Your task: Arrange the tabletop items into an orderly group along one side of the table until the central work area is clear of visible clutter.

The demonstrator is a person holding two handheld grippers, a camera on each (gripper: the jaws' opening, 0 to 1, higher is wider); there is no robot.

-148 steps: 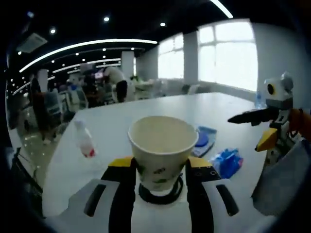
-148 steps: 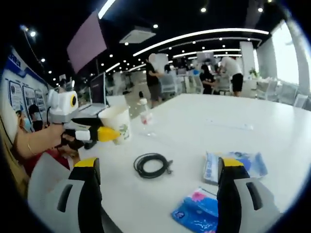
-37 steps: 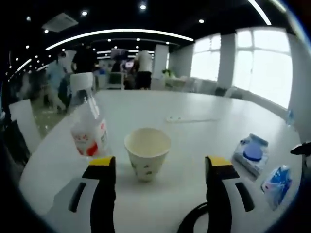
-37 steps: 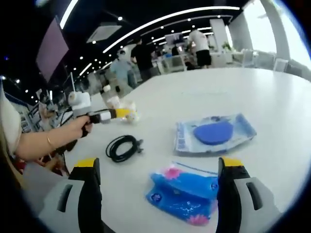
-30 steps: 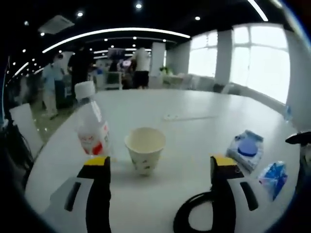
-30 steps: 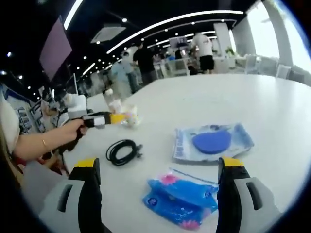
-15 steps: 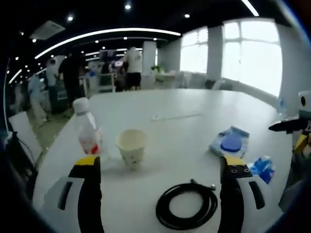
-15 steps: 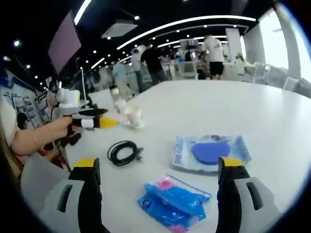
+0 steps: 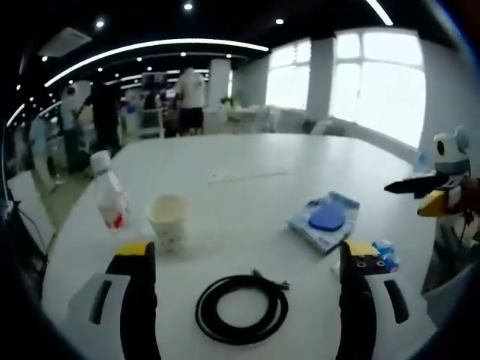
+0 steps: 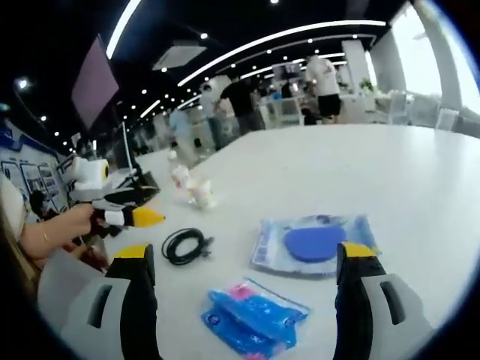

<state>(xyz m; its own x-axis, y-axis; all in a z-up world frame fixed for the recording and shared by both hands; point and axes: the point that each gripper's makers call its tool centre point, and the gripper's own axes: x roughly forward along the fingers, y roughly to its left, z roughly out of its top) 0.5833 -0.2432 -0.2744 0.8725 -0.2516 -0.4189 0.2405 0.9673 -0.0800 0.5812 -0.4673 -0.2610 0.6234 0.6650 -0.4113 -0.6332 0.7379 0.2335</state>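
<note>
Left gripper [image 9: 244, 300] is wide open with nothing in it, jaws hanging over the white worktop [image 9: 247, 161]. Using the coiled black cable [image 9: 241, 307] as the landmark: it lies flat right between those jaws, closest thing to the camera. Past the cable and to its left stands the paper cup [image 9: 168, 220], upright, and just beyond the cup on the left is the plastic bottle [image 9: 109, 200] with a white cap and red label – close to the cup but not touching. On the cable's other side, a bit further out, is a clear pouch with a blue disc [image 9: 324, 219], and a blue packet [image 9: 384, 253] peeks out just behind the jaw on that side.

Right gripper [image 10: 244, 296] is spread open and empty too – the blue packet [image 10: 253, 317] lies flat between its jaws, the pouch [image 10: 313, 244] just past that, the cable [image 10: 186, 245] well off to the side, cup and bottle beyond it. People stand around far back in the office
</note>
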